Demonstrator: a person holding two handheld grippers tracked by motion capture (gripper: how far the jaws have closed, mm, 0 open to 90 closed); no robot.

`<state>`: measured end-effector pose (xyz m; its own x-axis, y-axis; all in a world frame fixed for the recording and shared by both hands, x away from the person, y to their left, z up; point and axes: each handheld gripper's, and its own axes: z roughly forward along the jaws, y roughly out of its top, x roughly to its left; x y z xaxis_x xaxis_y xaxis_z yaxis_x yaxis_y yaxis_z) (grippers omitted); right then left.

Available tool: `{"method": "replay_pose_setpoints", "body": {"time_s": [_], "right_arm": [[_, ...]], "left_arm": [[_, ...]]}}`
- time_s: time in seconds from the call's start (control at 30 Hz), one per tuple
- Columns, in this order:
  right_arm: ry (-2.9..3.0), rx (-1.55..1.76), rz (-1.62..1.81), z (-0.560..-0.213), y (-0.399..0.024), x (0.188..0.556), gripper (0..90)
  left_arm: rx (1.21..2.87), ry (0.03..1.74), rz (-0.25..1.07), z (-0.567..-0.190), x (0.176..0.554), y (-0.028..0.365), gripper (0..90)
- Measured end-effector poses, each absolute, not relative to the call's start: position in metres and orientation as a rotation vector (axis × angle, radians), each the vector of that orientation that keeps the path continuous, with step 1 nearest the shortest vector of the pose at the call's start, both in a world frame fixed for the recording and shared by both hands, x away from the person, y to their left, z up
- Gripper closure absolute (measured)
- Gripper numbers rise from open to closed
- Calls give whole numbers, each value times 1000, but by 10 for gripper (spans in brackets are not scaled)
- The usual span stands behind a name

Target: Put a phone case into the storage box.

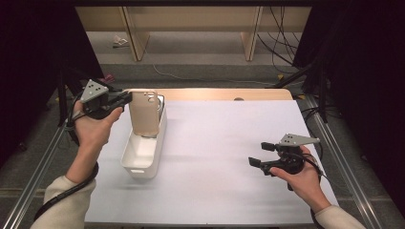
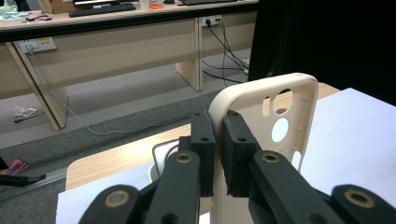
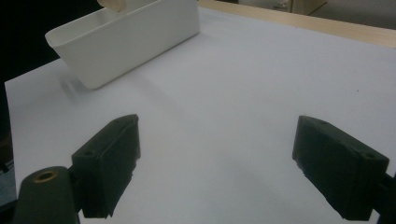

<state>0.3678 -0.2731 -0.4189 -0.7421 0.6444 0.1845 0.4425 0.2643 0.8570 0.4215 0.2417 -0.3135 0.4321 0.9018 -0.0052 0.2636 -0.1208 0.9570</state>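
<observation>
Phone case (image 1: 144,112), beige, with round camera cut-outs near its top edge; stands upright in the upper left of the high view, its lower end inside the white bin (image 1: 134,159), its upper part well above the rim. In the left gripper view the case (image 2: 261,109) rises right of centre, its side wall pinched between the two black pads. Left claw (image 1: 125,98): closed narrow on the case's edge, held level by the person's left hand (image 1: 95,128), grey three-cornered plate on top; the same claw (image 2: 218,154) shows in its own view at lower centre. White bin: long, rectangular, open-topped, lying lengthwise on the left part of the bench (image 1: 229,162), seen again in the upper left of the right gripper view (image 3: 126,39). Right claw (image 1: 261,154): wide open, nothing between the pads, held in the right hand (image 1: 302,177) at the lower right of the high view, well apart from the bin; its own view shows the claw (image 3: 217,163) over bare white surface. Bench: white sheet over a light wood top, whose far edge shows. Beyond: grey floor (image 1: 200,52), wooden desk legs, trailing cables.
</observation>
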Motion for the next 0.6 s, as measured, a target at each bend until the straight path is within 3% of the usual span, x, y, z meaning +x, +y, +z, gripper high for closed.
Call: {"method": "replay_pose_setpoints", "body": {"time_s": [0.6], "right_arm": [[2333, 1019, 1474, -419, -273, 368, 159]], "left_arm": [[1654, 1035, 771, -317, 426, 245, 836]]}}
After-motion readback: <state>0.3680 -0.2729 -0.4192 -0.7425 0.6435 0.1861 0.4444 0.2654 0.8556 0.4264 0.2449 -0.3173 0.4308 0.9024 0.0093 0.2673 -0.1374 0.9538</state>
